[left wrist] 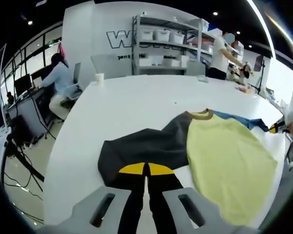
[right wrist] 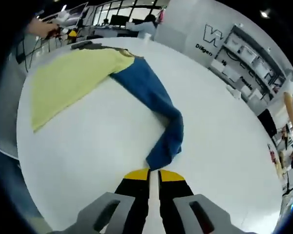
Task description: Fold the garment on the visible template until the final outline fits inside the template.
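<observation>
In the left gripper view, the left gripper [left wrist: 146,171] has its jaws nearly together, the yellow tips set on the near edge of the garment's dark grey sleeve [left wrist: 141,148]; whether cloth is pinched between them cannot be told. The garment [left wrist: 224,156] lies spread on the white desk [left wrist: 127,102] — pale yellow body just past the sleeve, olive collar [left wrist: 201,114] beyond that. Farther off than the garment, a white cup [left wrist: 99,78] stands by the desk's far edge; beyond the desk, a seated person [left wrist: 58,80], a standing person [left wrist: 219,56] and grey shelving [left wrist: 166,44].

In the right gripper view, the right gripper [right wrist: 154,176] holds its jaws narrow, the tips just short of the blue sleeve [right wrist: 156,105]'s bunched cuff; the sleeve runs away to the yellow body [right wrist: 71,80].
</observation>
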A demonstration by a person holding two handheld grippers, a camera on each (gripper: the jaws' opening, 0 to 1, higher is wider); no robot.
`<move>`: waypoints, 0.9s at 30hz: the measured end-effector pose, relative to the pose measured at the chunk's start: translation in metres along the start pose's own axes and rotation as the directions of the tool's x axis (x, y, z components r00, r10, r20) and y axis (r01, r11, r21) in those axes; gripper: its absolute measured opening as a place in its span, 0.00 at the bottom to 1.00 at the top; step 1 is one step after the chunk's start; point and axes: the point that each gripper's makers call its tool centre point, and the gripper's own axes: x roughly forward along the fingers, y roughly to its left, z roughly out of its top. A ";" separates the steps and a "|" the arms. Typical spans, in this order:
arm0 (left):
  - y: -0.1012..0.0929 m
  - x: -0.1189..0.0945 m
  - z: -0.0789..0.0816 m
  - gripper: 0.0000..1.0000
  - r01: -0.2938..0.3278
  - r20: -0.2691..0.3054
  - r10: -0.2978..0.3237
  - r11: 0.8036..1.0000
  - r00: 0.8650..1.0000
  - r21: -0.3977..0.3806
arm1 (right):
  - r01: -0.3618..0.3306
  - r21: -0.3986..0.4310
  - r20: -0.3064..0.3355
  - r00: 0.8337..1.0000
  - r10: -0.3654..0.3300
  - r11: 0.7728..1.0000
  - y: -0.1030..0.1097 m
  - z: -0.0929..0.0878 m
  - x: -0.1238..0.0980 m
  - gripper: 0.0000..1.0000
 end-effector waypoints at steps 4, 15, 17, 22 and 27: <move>-0.001 0.001 0.000 0.00 0.001 -0.001 -0.001 1.000 1.000 0.000 | 0.034 0.051 0.022 0.999 -0.035 0.998 -0.018 0.009 -0.003 0.03; -0.003 0.000 0.002 0.00 0.001 0.003 -0.001 1.000 1.000 0.001 | 0.040 0.092 0.112 0.992 -0.050 0.995 -0.036 0.074 0.016 0.12; -0.002 -0.001 0.001 0.00 0.001 0.003 -0.001 1.000 1.000 0.002 | 0.023 0.086 0.116 0.993 -0.033 0.996 -0.034 0.083 0.024 0.13; -0.001 -0.002 0.000 0.00 0.000 0.002 0.000 1.000 1.000 0.003 | -0.043 0.107 0.131 0.991 0.028 0.993 -0.026 0.100 0.042 0.12; 0.001 -0.005 -0.001 0.00 -0.006 0.001 0.006 1.000 1.000 0.003 | -0.080 0.098 0.122 0.990 0.068 0.992 -0.022 0.109 0.058 0.13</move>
